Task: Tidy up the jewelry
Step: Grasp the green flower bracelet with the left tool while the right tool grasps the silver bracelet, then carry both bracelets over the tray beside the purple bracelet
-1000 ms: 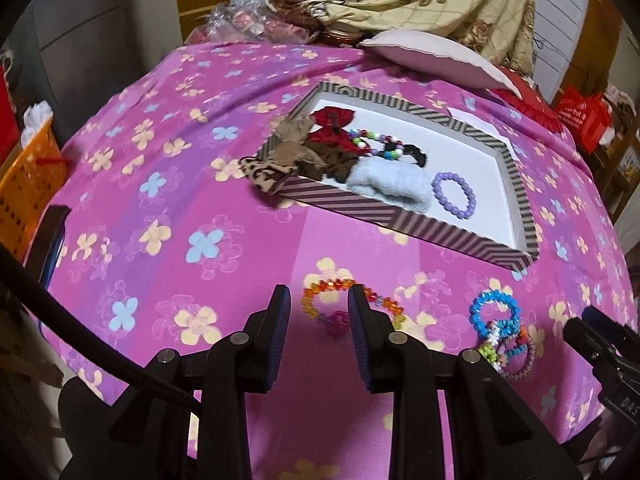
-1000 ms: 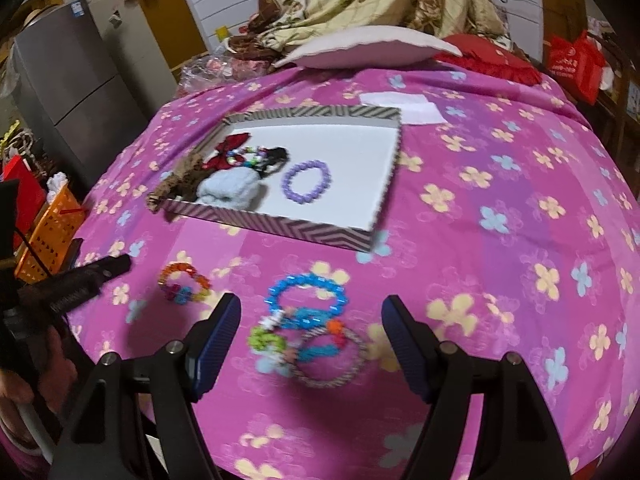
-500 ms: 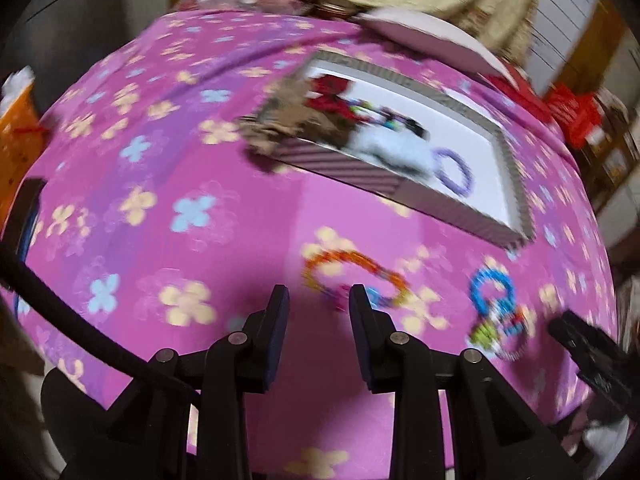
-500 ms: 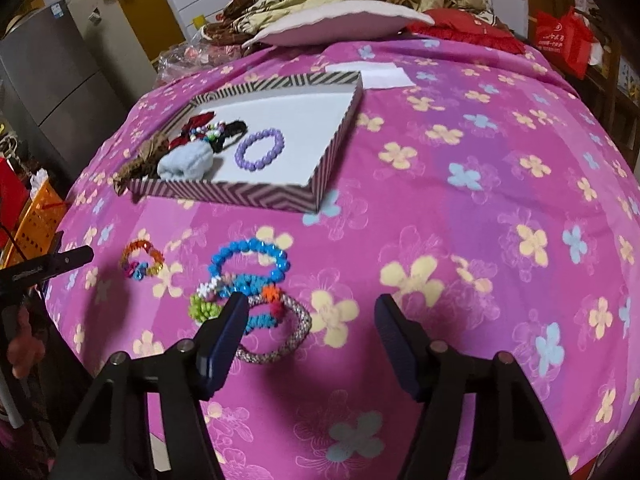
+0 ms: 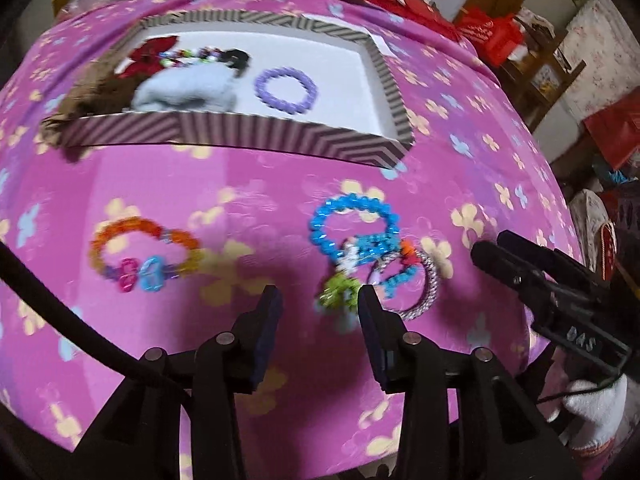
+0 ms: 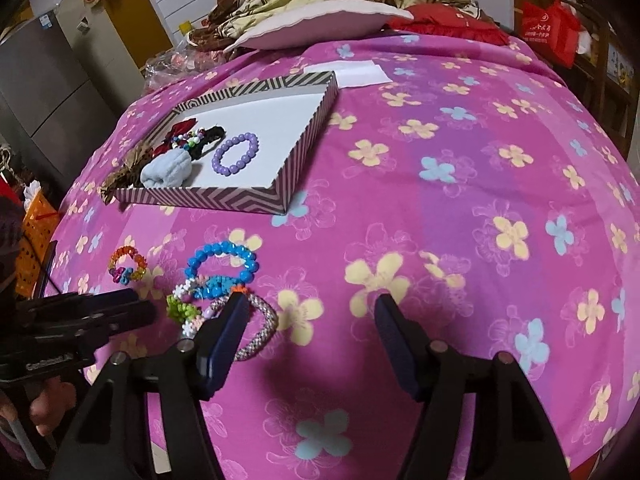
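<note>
The left tool (image 5: 318, 300) has swung from the orange bracelet (image 5: 144, 254) toward the bracelet pile (image 5: 368, 256) at 1 o'clock, jaws just widened, empty; right tool (image 6: 308, 312) released, nothing held.

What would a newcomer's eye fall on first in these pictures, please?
Probably the bright pink flowered bedspread filling both views. Next, the striped tray holding a purple bead bracelet, and nearer the camera, a tangle of blue and silver bracelets beside an orange beaded one.

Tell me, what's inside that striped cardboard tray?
In the striped cardboard tray: a purple bead bracelet, pale blue fluffy scrunchie, red bow, colourful beads. Whatever lies under that heap is covered.
</note>
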`<state>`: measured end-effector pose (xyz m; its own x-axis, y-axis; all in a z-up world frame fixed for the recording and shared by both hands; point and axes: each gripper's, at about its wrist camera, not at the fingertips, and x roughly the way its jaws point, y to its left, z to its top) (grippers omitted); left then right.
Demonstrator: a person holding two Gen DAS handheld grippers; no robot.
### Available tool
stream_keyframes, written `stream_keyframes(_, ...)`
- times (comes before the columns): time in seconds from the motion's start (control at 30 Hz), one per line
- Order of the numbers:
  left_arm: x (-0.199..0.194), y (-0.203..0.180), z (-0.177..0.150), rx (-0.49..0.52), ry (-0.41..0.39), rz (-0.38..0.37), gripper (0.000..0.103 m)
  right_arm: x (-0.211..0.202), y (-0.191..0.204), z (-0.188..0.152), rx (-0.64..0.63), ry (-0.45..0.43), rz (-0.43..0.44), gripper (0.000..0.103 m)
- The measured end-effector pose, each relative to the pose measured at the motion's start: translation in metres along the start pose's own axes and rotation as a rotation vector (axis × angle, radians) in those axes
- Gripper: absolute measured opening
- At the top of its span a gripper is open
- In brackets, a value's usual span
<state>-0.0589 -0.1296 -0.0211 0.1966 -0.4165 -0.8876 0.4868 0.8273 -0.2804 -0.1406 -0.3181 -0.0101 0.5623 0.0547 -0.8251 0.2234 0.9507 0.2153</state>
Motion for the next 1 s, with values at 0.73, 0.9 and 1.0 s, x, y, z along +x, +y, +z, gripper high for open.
stream_keyframes(0.73,-0.014,0.032,0.005,-0.024,-0.03,0.009,0.033,0.039,0.051,-0.015,-0.275,0.043,-0.083,0.038)
stream_keyframes(0.9,-0.031,0.039,0.008,-0.037,-0.053,-0.014,0.033,0.039,0.055,-0.016,-0.314,0.025,-0.101,0.01)
stream_keyframes(1.0,-0.043,0.042,0.011,-0.044,-0.071,-0.013,0.033,0.03,0.051,-0.012,-0.281,0.007,-0.074,0.009)
